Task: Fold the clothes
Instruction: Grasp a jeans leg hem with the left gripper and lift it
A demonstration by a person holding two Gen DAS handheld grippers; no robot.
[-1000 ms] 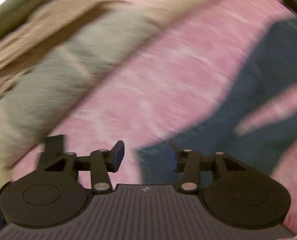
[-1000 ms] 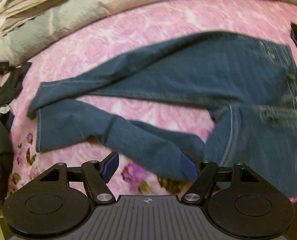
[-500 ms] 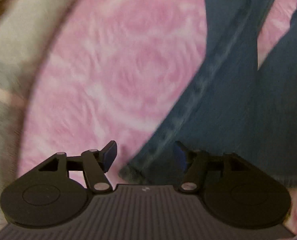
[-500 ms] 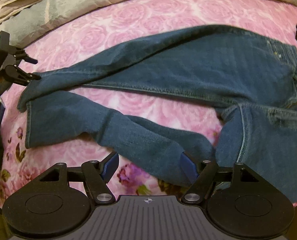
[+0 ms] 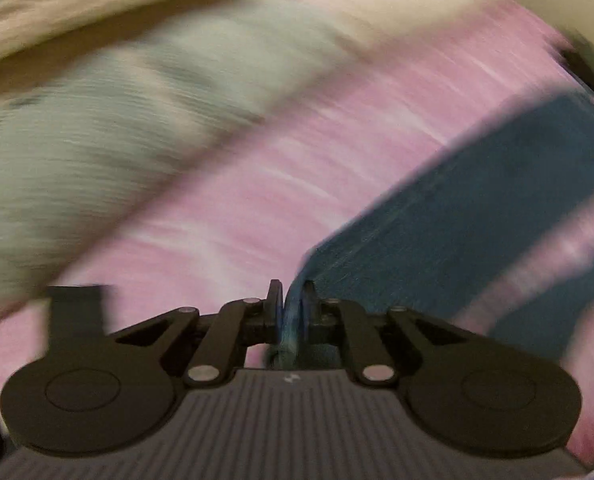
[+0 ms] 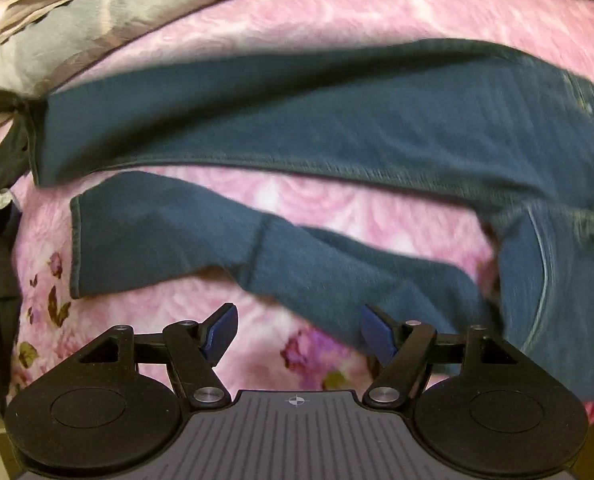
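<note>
Half a second ago my left gripper (image 5: 292, 304) hung spread over a hem; now it pinches the hem of the dark blue denim jeans (image 5: 469, 232), with the far leg drawn out straight. My right gripper (image 6: 297, 330) hangs spread over the crumpled near leg, touching nothing. To do this well, I judge I should keep the hem taut and low. The jeans lie across the pink rose-patterned blanket (image 6: 337, 12), waist toward its right edge.
</note>
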